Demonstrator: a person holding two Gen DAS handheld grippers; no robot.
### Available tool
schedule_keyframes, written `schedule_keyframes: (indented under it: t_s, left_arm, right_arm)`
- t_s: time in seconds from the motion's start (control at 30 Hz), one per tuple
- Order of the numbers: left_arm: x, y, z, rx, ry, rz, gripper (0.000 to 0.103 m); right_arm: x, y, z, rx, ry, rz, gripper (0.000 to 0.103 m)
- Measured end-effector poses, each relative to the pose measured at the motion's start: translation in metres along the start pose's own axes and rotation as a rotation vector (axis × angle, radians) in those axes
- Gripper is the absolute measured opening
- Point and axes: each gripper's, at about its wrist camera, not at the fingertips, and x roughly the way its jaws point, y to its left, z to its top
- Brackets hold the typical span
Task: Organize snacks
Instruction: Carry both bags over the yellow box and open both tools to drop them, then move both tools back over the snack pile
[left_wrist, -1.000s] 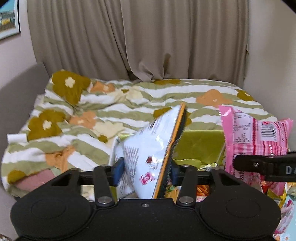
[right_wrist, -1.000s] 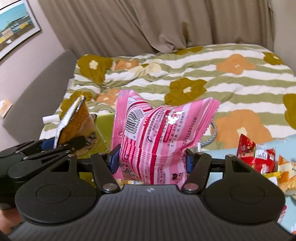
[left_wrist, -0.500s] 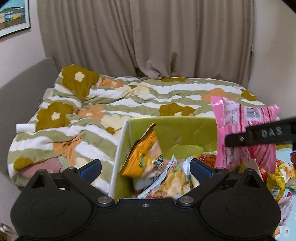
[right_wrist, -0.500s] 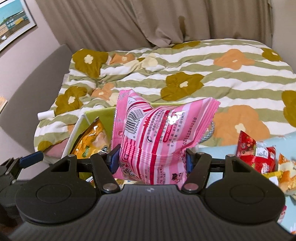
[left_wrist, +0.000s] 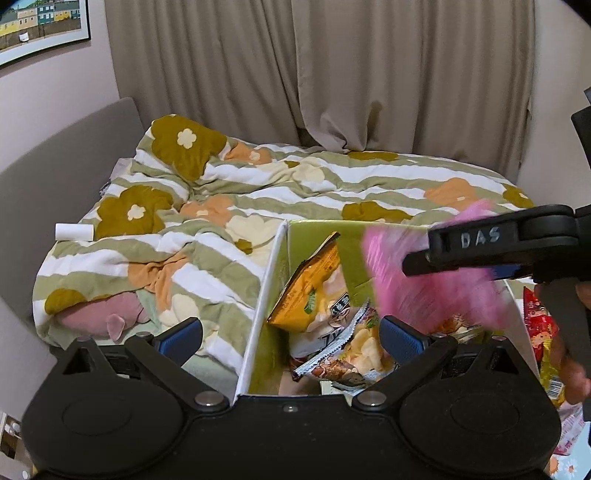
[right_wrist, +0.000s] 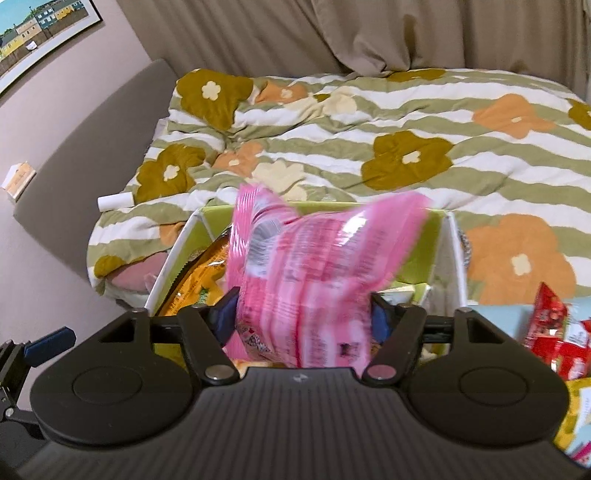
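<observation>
Duvet (left_wrist: 295, 192): green-and-white stripes with ochre, orange and cream flowers, rumpled across the bed.
Curtain (left_wrist: 369, 74): beige, hanging behind the duvet.
Framed picture (left_wrist: 40, 26): on the wall, above the duvet's left side.
White tube (left_wrist: 73, 232): lying at the duvet's left edge.
Pink plush (left_wrist: 99, 317): tucked under the duvet's near-left corner.

**A bedroom at home**

A bed fills the room, spread with a rumpled quilt (left_wrist: 295, 192) in green and white stripes with big olive, orange and cream flowers. A grey padded headboard (right_wrist: 92, 155) runs along its left edge. Beige curtains (left_wrist: 369, 74) hang to the far edge of the bed. A framed picture (right_wrist: 40, 29) of coloured houses hangs on the pale wall at the left. A pink soft toy (left_wrist: 99, 314) pokes out from under the quilt at the near left corner.
</observation>
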Motion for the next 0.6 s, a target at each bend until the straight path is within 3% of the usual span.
schedule_keyframes:
  t_s: [0.33, 0.6]
  left_arm:
    - [0.001, -0.005, -0.006, 0.005, 0.013, 0.009, 0.103]
    - [-0.017, -0.005, -0.004, 0.007, -0.022, 0.008, 0.103]
  right_arm:
    - [-0.005, -0.007, -0.009, 0.023, -0.013, 0.029, 0.103]
    - [-0.029, -0.001, -0.014, 0.005, -0.047, 0.018, 0.103]
